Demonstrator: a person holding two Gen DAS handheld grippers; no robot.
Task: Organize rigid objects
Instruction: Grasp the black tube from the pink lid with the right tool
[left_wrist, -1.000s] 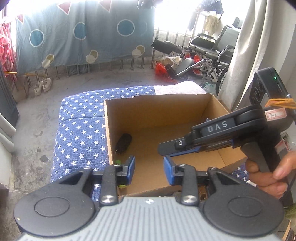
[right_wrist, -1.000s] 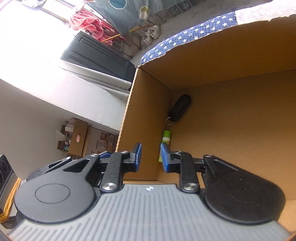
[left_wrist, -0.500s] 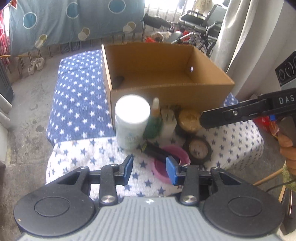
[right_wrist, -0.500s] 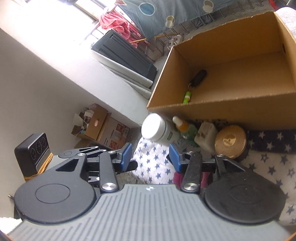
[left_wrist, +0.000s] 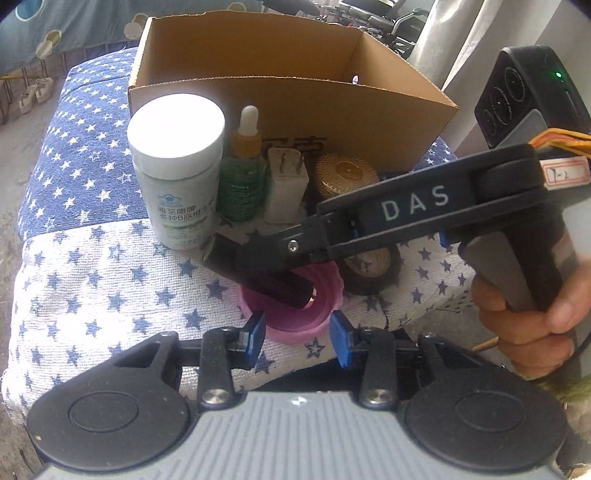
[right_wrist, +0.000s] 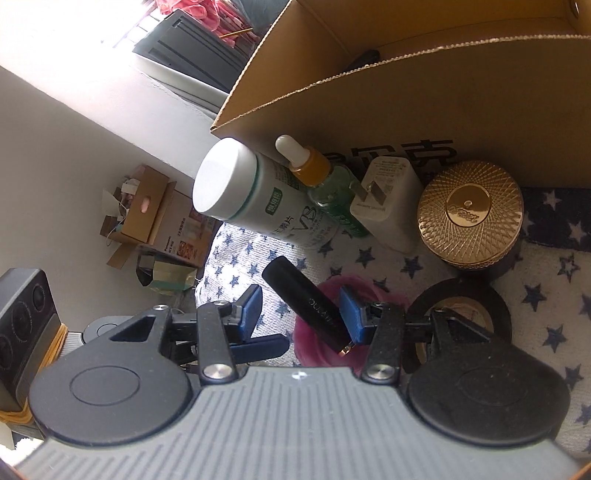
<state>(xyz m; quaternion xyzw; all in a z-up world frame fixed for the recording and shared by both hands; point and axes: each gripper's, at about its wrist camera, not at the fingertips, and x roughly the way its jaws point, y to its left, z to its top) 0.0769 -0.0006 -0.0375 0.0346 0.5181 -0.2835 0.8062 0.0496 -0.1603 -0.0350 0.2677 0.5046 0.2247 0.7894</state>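
Observation:
A black tube (left_wrist: 280, 288) lies slanted across a pink ribbed cup (left_wrist: 295, 317) on the star-print cover. My right gripper (left_wrist: 255, 254) reaches in from the right over the tube. In the right wrist view the tube (right_wrist: 299, 291) lies between the blue pads of my right gripper (right_wrist: 301, 314), close to the right pad and apart from the left one. My left gripper (left_wrist: 297, 338) hovers at the cup's near rim, jaws closing, pads not pressing on anything. The cardboard box (left_wrist: 295, 107) stands behind.
In front of the box stand a white bottle (left_wrist: 177, 177), a green dropper bottle (left_wrist: 242, 181), a white charger (left_wrist: 286, 188) and a gold-lidded jar (left_wrist: 345, 173). A black tape roll (left_wrist: 373, 266) lies right of the cup. A dark item (right_wrist: 365, 57) lies in the box.
Both grippers pulled back from over the box and came down to the objects in front. The right jaws went from nearly shut to open around the black tube.

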